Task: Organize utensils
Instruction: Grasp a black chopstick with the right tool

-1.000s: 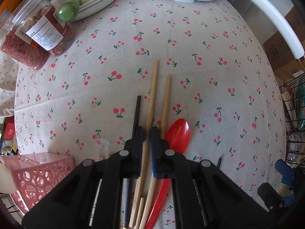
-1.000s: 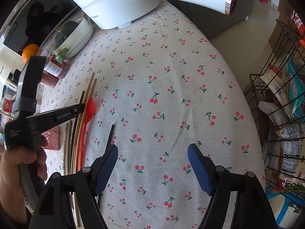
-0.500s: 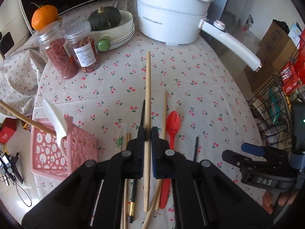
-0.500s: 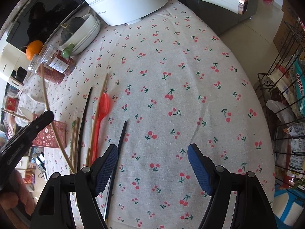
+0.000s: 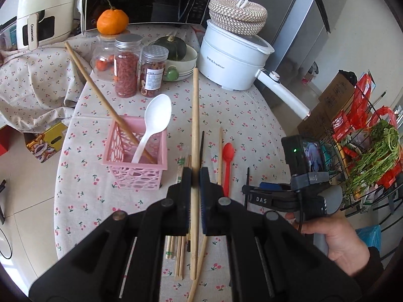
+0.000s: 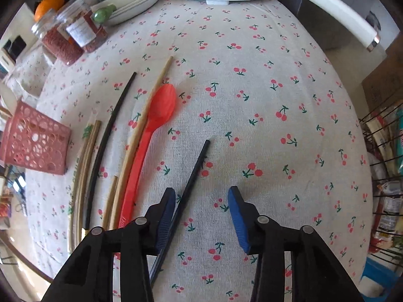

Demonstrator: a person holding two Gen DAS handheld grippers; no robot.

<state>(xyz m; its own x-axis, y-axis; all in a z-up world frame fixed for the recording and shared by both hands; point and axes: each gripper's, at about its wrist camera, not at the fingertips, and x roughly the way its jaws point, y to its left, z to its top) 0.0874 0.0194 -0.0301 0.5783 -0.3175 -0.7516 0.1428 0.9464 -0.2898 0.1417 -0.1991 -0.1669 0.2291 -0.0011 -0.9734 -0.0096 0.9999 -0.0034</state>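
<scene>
While left gripper [image 5: 194, 176] stays clamped on wooden chopstick [image 5: 194, 125], lifted clear of the table, pink basket [image 5: 137, 151] ahead-left. Right gripper [image 6: 201, 202] half-open, jaws closing; black chopstick [image 6: 194, 173] between them, hard against left pad, right pad clear.

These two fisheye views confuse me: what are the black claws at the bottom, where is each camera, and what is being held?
Each claw is a hand-held two-finger gripper with a camera looking along its fingers. In the left view, the left gripper is shut on a long wooden chopstick, raised near the pink basket, which holds a white spoon. The right gripper shows there too. In its own view, the right gripper is closing around a black chopstick lying on the cherry tablecloth, beside a red spoon.
</scene>
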